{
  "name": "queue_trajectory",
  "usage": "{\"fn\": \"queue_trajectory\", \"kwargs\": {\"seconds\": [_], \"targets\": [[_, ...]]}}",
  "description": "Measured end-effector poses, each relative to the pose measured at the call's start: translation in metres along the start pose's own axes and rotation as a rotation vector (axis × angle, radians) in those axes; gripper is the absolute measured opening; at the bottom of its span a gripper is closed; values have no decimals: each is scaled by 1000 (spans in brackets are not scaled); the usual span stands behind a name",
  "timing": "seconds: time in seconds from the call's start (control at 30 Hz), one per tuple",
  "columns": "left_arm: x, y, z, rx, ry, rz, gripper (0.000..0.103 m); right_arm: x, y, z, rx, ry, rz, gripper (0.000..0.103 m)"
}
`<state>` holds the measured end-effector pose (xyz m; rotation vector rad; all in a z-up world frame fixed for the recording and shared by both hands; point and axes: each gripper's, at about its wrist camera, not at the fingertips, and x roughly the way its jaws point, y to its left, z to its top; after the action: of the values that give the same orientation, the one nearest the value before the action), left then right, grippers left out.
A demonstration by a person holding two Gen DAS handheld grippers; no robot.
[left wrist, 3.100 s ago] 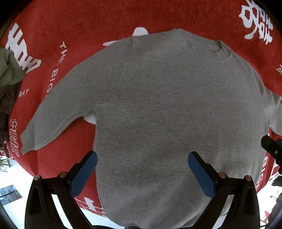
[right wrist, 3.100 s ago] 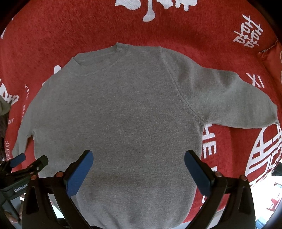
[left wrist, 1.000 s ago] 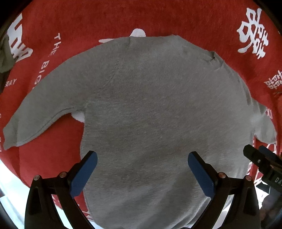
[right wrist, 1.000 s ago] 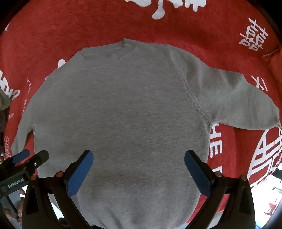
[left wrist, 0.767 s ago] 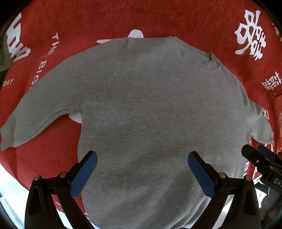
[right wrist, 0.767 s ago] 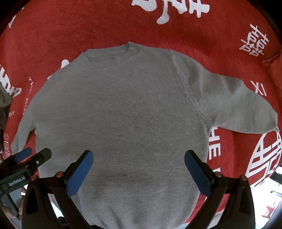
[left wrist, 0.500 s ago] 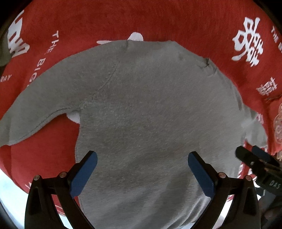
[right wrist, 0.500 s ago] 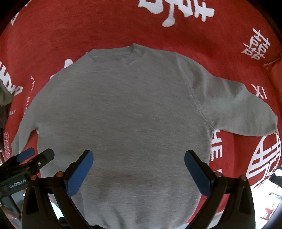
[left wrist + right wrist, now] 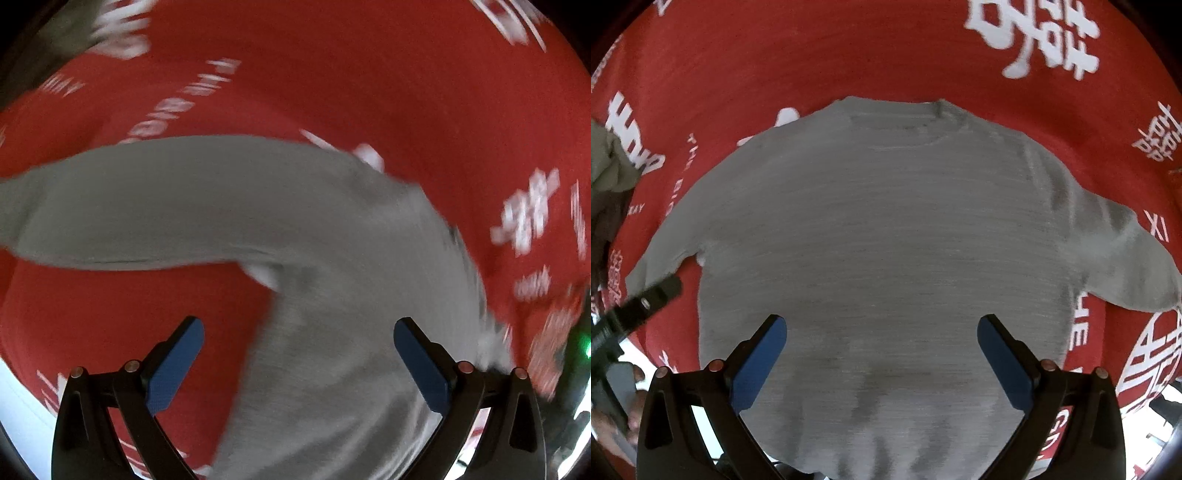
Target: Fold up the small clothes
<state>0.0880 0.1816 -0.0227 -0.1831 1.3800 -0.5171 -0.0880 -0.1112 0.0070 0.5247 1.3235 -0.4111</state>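
Grey sweater point(image 9: 886, 251) lies flat on red cloth point(image 9: 849, 55), neck far side. Right gripper point(image 9: 882, 354) wide open over hem, empty. Left gripper point(image 9: 298, 360) open at sweater's left side, near sleeve point(image 9: 147, 199).

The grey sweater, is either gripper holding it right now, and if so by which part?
Nothing is held. The left gripper and right gripper both stand open above the grey sweater, which lies flat on the red cloth.

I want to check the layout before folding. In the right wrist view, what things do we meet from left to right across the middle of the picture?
Olive-green cloth at the left edge → left gripper → grey sweater's left sleeve → sweater body → sweater's right sleeve → red blanket with white print.
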Motion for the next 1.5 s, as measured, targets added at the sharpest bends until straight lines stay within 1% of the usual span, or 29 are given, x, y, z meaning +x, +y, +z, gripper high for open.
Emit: {"fn": "queue_trajectory", "kwargs": {"seconds": [0.1,0.2,0.27,0.3,0.33,0.4,0.57,0.67,0.73,0.77,0.83,0.87,0.9,0.93,1.0,1.03,1.07,1.1,1.17,1.23,1.27,1.3,1.37,1.47,1.5], "targets": [[-14,58,6,-147,-74,-9,103,2,16,-1,-35,5,13,103],[-21,117,3,-292,-134,-21,103,9,34,-2,-75,12,23,103],[-18,143,1,-374,-153,-64,103,15,46,-2,-97,17,31,103],[-14,158,0,-425,-156,-114,103,18,53,-3,-108,21,36,103],[-10,164,-1,-455,-158,-145,103,22,60,-4,-121,25,42,103],[-11,170,1,-474,-214,-186,103,29,73,-6,-143,34,55,103],[-4,174,19,-480,-256,-227,103,39,100,-11,-189,49,71,103],[0,178,33,-513,-279,-281,103,39,114,-11,-211,50,87,103],[4,176,41,-525,-301,-276,103,39,123,-10,-229,45,92,103],[4,176,45,-520,-305,-259,103,39,125,-10,-233,46,93,103],[5,168,53,-492,-283,-202,103,41,131,-9,-242,49,94,103],[5,165,56,-475,-270,-173,99,42,132,-9,-244,49,95,103],[4,160,59,-451,-257,-99,84,42,133,-10,-244,50,95,103],[5,156,61,-422,-243,-36,74,42,134,-10,-241,50,97,103],[7,151,64,-357,-221,64,16,41,132,-12,-228,50,101,103],[10,152,64,-345,-201,76,15,41,132,-12,-221,51,102,103],[10,153,64,-343,-199,74,15,40,129,-13,-209,52,104,103],[8,152,64,-333,-201,77,11,39,128,-14,-202,53,105,102],[2,144,66,-280,-217,92,11,37,123,-15,-186,52,108,98],[-8,129,69,-220,-240,88,11,35,115,-17,-161,53,107,84],[-14,122,70,-192,-250,77,11,34,111,-18,-146,57,111,82],[-22,110,71,-147,-264,69,11,33,107,-19,-134,60,114,80],[-32,90,76,-74,-285,60,11,29,98,-22,-105,52,122,80],[-47,45,80,48,-312,34,11,22,82,-25,-65,31,127,80],[-51,23,79,101,-320,24,11,21,75,-27,-48,27,132,80]]}}
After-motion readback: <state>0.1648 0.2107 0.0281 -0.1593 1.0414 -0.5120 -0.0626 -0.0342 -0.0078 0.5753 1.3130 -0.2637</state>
